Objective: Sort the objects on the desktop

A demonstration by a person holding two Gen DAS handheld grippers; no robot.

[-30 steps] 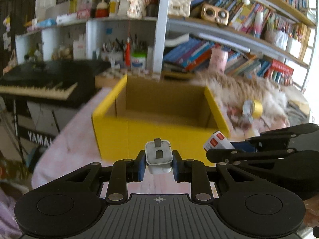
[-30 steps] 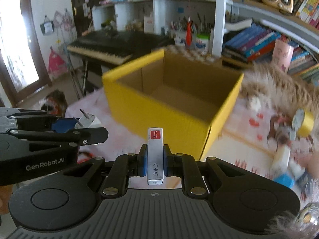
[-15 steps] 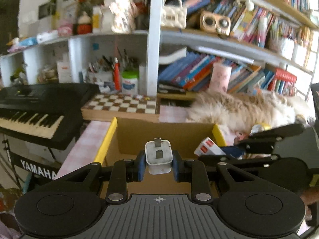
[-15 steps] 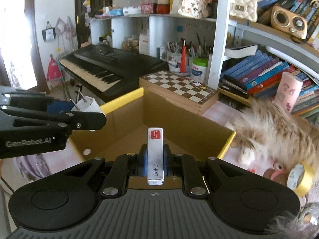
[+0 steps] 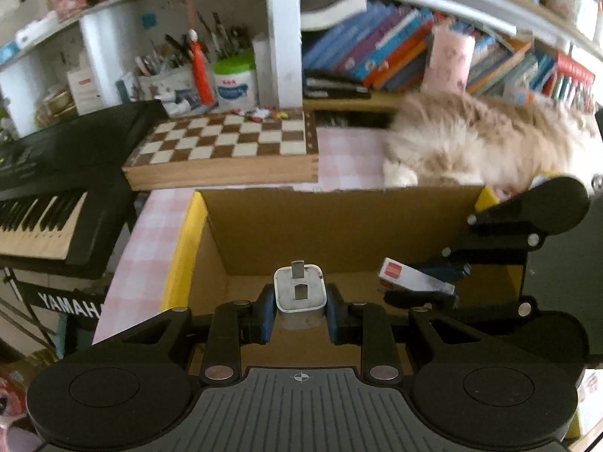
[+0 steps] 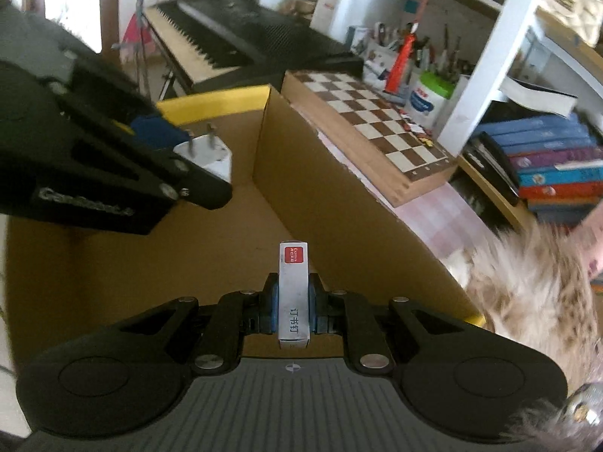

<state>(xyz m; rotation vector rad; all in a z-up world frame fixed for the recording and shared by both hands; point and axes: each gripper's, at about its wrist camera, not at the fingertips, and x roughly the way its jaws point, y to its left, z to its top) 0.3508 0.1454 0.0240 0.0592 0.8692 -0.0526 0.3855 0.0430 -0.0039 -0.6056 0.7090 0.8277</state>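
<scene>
Left gripper [image 5: 300, 314] up over the open yellow box [image 5: 181, 248], jaws pinching a white plug [image 5: 300, 293] with its prongs pointing away. Right gripper [image 6: 293, 310] close beside it, also over the box, jaws pinching a small white staple box [image 6: 293, 293] with a red label. Behind the yellow box, on the pink checked tabletop [image 5: 348, 158], a wooden chessboard [image 5: 226, 150] and something fluffy [image 5: 478, 143].

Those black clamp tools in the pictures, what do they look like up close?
Each is matt black plastic. The left gripper and right gripper have two round discs beside a ribbed grey centre plate, jointed link bars with silver rivets, and blue fingertip pads. Pale lettering runs along the left one's side. No cables or sleeves show.
</scene>
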